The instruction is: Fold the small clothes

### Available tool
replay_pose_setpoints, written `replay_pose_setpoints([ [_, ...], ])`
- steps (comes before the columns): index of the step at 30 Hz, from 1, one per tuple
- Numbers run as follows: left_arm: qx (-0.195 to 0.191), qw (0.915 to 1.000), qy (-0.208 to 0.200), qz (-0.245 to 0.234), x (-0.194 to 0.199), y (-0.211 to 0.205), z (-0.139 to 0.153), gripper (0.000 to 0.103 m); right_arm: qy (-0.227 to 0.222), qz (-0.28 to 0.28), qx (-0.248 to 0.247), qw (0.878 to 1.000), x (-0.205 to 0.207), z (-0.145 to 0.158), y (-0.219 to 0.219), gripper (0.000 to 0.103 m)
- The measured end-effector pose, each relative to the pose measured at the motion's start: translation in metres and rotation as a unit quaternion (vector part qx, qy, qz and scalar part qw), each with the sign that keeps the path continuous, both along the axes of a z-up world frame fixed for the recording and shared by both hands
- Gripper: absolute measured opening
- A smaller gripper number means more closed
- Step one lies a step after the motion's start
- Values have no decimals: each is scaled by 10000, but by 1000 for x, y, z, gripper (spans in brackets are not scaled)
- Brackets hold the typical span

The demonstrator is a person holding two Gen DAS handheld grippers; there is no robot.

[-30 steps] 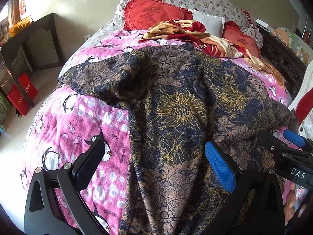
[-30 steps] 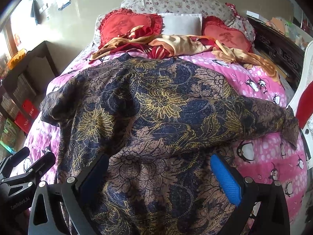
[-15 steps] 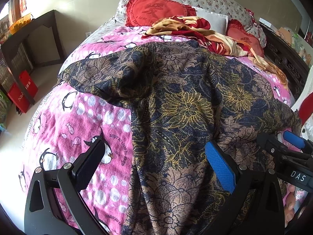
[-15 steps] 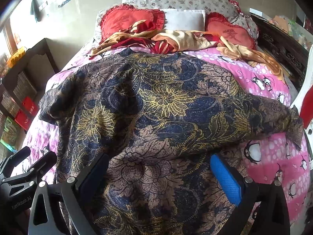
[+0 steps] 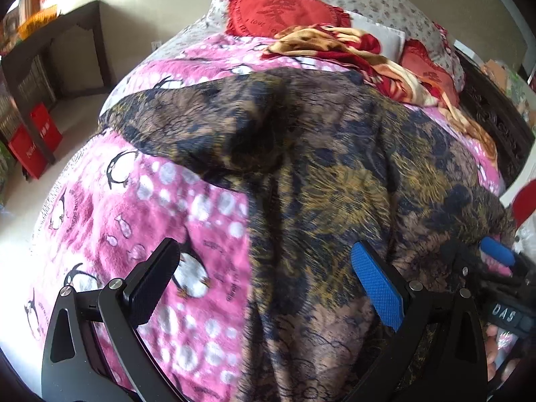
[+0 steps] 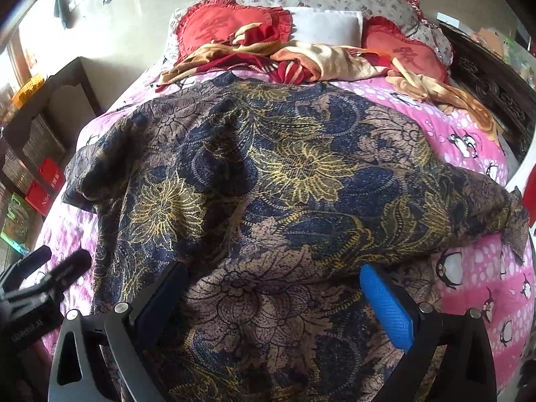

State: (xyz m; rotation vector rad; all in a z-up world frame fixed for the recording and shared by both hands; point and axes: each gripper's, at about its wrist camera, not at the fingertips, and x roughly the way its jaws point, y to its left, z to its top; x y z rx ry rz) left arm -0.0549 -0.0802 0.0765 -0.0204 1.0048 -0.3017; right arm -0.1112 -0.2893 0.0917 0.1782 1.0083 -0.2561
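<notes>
A dark blue, brown and gold flowered garment lies spread across a pink penguin-print blanket on a bed, with sleeves reaching out to both sides. My left gripper hovers open over the garment's near left edge, one finger above the blanket, the blue pad above the cloth. My right gripper is open over the garment's near middle part. Nothing is held between either pair of fingers. Each gripper shows at the edge of the other's view.
Red heart cushions, a white pillow and a red-and-beige blanket lie at the bed's head. A dark shelf unit with red boxes stands left of the bed. A carved dark bed frame runs along the right.
Both grippers have moved forward and lower toward the garment, which now fills more of each view. The jaws stay open and the garment has not moved.
</notes>
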Motion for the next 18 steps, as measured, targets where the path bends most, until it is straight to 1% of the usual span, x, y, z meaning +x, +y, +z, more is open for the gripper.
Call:
replay_pose_setpoints([
  [2,-90,9998,61,167,14,15,0,103,30,28,6,10000,3,-2,1,103],
  [5,-129,9990,7,427,35,38,2,103,52,64,61,9999,7,-4,3,103],
  [7,-167,9977,-6,654,55,58,3,103,49,87,73,9999,9,-4,4,103],
  [9,-313,9954,-47,900,75,78,4,103,65,116,80,9999,12,-5,4,103],
  [13,-657,9876,30,1422,121,118,-5,99,123,149,139,9997,18,-9,5,103],
  [15,-760,9831,198,1655,146,135,-17,98,170,168,165,9996,21,-11,5,103],
  [18,-898,9748,502,1981,175,153,-37,93,245,220,179,9993,26,-15,5,103],
])
